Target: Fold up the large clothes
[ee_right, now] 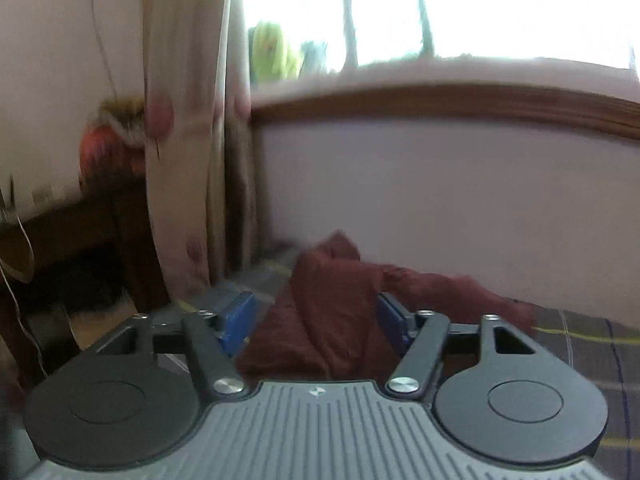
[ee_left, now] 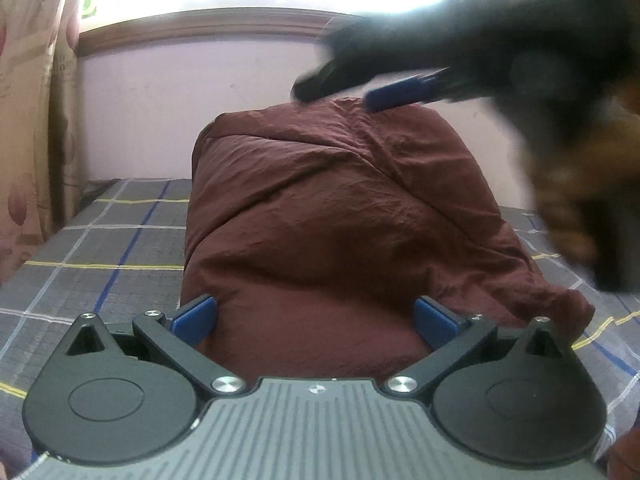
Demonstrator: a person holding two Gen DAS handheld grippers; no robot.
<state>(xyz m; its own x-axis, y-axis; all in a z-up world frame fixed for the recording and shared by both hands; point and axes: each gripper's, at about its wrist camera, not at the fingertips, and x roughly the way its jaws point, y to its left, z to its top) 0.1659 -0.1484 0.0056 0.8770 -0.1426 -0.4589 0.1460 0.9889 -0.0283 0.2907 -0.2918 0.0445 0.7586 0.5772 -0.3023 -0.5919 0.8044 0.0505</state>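
**Gripper hardware, both hands**

Left gripper [ee_left: 316, 316]: grey ribbed body plate w/ small white logo mark near far edge. Two black round housings at near left and right, each w/ raised disc in centre. Black link arms angled outward, silver screws at pivots, smaller screws at far ends. Triangular cut-outs in outer black arms. Blue ridged pads [ee_left: 195, 317] on fingertips.

Right gripper [ee_right: 316, 322]: same build, grey ribbed plate, logo mark, black discs, silver pivot screws, blue pads [ee_right: 239, 320]. From left cam, blurred: black body w/ round disc, one blue finger, one black.
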